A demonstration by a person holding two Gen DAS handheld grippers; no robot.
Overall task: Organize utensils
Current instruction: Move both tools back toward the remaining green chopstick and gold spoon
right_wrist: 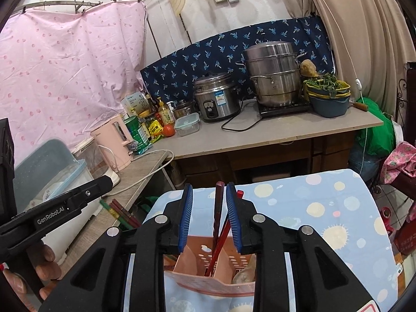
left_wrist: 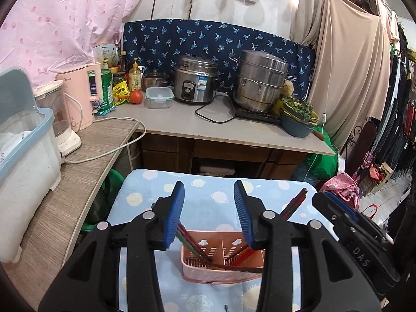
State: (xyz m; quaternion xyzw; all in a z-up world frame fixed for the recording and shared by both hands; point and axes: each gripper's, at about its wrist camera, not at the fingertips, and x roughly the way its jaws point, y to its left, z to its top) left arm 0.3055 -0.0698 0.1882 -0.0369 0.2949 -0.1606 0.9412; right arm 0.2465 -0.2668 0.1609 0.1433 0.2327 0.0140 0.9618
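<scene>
Chopsticks point(left_wrist: 193, 244) stand in a pink plastic utensil holder point(left_wrist: 221, 273) on a table covered with a light-blue cloth point(left_wrist: 213, 197) printed with pale suns and planets. The holder sits just below and between the two grippers, at the near edge of each wrist view.

In the left wrist view, the left gripper point(left_wrist: 209, 213) hangs over the holder with its blue pads well apart and nothing between them. One bundle of dark red and green chopsticks leans out of the holder's left compartment, passing behind the left pad. A second bundle of red chopsticks point(left_wrist: 293, 202) leans out to the right, rising past the right pad towards the right gripper point(left_wrist: 338, 208), whose black body shows at the right edge.

In the right wrist view, the right gripper point(right_wrist: 209, 217) is narrowly open. Red chopsticks point(right_wrist: 218, 213) rise from the holder's point(right_wrist: 208, 283) middle compartment into the gap between the pads; they look loose rather than pinched. A pale spoon-like utensil point(right_wrist: 244, 275) lies in the right compartment. The other gripper's black body point(right_wrist: 65, 208) crosses the left side, with the person's fingers point(right_wrist: 49, 262) below it, and chopstick ends point(right_wrist: 122, 213) show beside it.
</scene>
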